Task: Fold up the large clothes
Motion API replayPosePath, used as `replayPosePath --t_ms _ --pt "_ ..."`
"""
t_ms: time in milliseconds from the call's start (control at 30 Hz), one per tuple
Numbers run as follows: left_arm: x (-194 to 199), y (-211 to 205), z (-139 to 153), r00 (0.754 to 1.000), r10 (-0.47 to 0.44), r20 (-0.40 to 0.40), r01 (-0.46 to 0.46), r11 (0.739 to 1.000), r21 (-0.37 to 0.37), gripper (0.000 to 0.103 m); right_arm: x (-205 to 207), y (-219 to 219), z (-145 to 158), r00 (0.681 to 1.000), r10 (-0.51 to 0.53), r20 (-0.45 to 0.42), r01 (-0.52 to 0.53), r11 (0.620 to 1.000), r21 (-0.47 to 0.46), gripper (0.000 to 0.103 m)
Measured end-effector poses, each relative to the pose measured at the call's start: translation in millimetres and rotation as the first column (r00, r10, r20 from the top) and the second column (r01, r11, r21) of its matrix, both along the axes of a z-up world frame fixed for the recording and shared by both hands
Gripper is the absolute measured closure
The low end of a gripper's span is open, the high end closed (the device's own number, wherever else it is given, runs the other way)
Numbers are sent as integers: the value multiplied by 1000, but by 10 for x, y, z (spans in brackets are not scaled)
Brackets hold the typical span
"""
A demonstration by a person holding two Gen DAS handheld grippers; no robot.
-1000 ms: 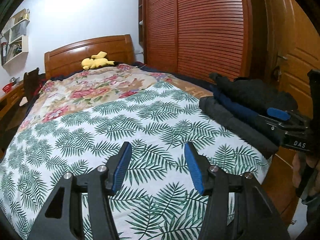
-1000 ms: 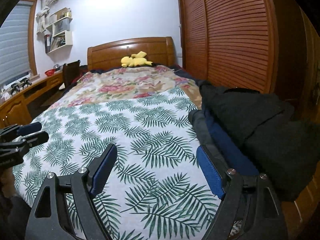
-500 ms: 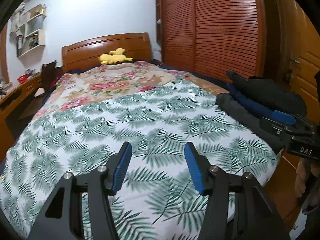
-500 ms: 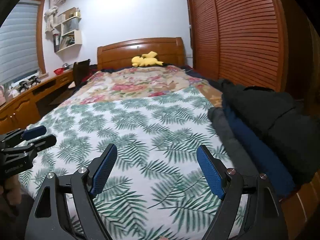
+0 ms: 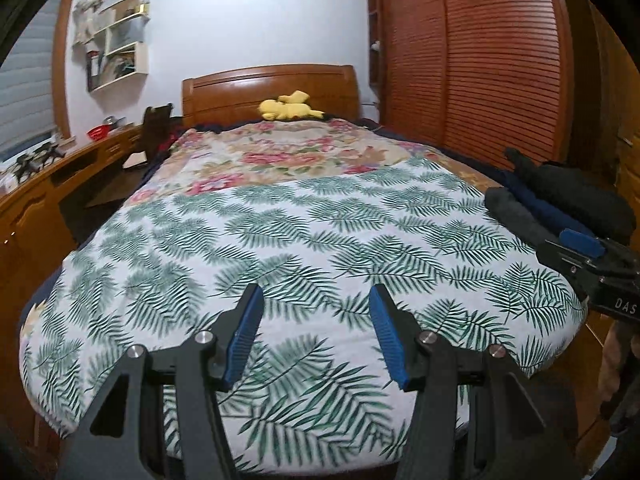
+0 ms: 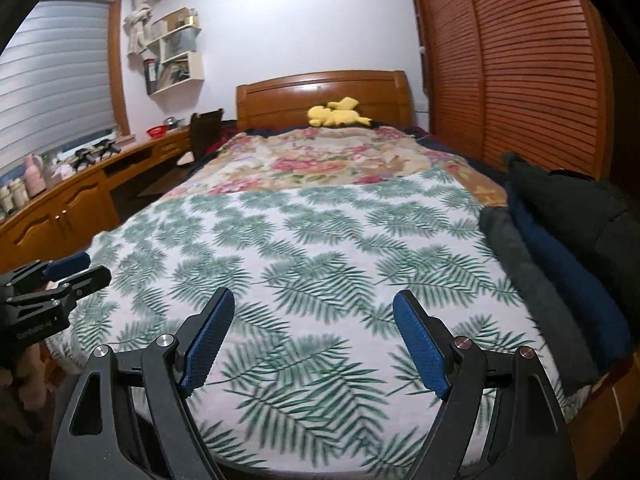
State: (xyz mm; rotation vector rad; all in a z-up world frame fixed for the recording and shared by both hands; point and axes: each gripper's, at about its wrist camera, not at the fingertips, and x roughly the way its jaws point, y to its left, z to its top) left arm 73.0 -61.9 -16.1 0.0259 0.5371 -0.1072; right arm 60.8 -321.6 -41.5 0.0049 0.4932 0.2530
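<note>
A stack of folded dark clothes (image 5: 560, 204) (image 6: 560, 256), grey, navy and black, lies along the right edge of the bed. The bed carries a palm-leaf sheet (image 5: 304, 240) (image 6: 304, 248). My left gripper (image 5: 316, 300) hovers open over the foot of the bed with nothing between its blue pads. My right gripper (image 6: 314, 304) stands open wider over the same end, also holding nothing, and the clothes stack is to its right. Each gripper shows at the edge of the other's view: the right one (image 5: 588, 256), the left one (image 6: 68, 272).
A floral blanket (image 5: 280, 156) covers the far half of the bed, with a yellow plush toy (image 5: 288, 110) at the wooden headboard (image 6: 324, 96). A wooden desk (image 6: 80, 200) and chair (image 6: 206, 130) run along the left. Slatted wardrobe doors (image 6: 520, 80) stand on the right.
Both grippers have swung left across the foot of the bed, so the clothes stack has slid toward the right edge of each view. Neither gripper's opening has changed.
</note>
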Motion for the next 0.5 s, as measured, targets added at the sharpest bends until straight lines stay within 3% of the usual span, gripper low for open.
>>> replayPosePath --t_ms 500 --pt "-494 570 420 986 114 125 -109 993 -39 49 -288 604 456 987 107 120 -109 994 11 20"
